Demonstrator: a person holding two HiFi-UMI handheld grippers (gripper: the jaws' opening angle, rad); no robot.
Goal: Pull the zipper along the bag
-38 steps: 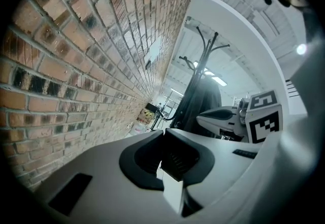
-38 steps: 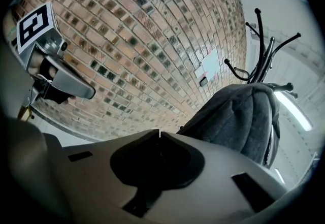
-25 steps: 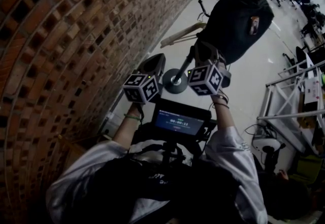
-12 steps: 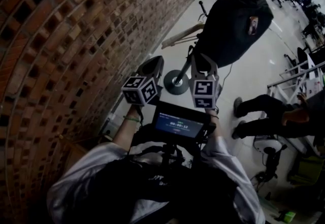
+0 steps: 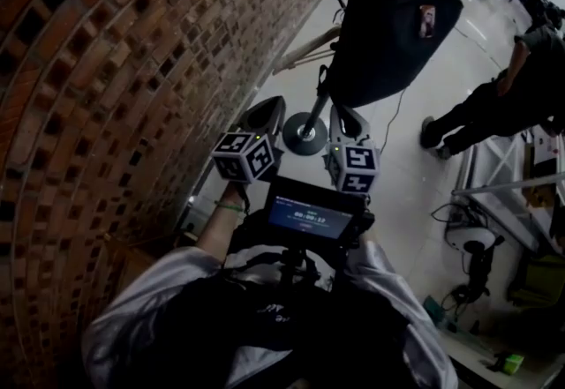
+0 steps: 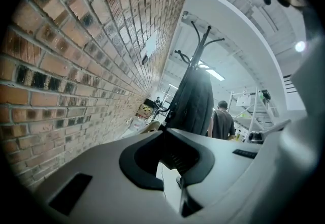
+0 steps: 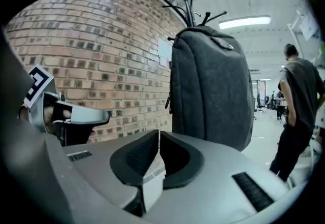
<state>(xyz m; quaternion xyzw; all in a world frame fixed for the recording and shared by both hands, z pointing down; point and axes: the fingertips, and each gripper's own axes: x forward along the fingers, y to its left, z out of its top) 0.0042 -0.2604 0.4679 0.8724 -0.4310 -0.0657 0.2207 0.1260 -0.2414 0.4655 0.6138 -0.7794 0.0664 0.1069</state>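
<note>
Brick wall [image 5: 106, 70] runs down the left side, pale floor [image 5: 415, 167] to the right of it. Dark grey bag [image 5: 393, 21] hangs on a black coat stand [image 7: 190, 7] close to the wall; the stand's round base [image 5: 305, 138] sits on the floor below the bag.

Both grippers are held up in front of the person, side by side, pointing at the bag but well apart from it, no contact.
- left gripper [image 5: 269, 105]: jaws pressed together at the tips, nothing between them. Its own view looks along the wall at the bag [image 6: 195, 101] hanging straight ahead.
- right gripper [image 5: 342, 114]: jaws closed tip to tip, also empty. Its view has the bag [image 7: 210, 86] filling the middle, with the left gripper [image 7: 66, 114] at the left edge.

Zipper pull [image 7: 167, 101] hangs at the bag's wall-side edge, about halfway up — neither gripper is near it. Can't tell from these views how far the zipper is run.

A small screen [image 5: 313, 218] is mounted at the person's chest, just below the two marker cubes. Another person [image 5: 494, 105] in dark clothes stands on the floor to the right of the bag, back turned in the right gripper view [image 7: 297, 101].
</note>
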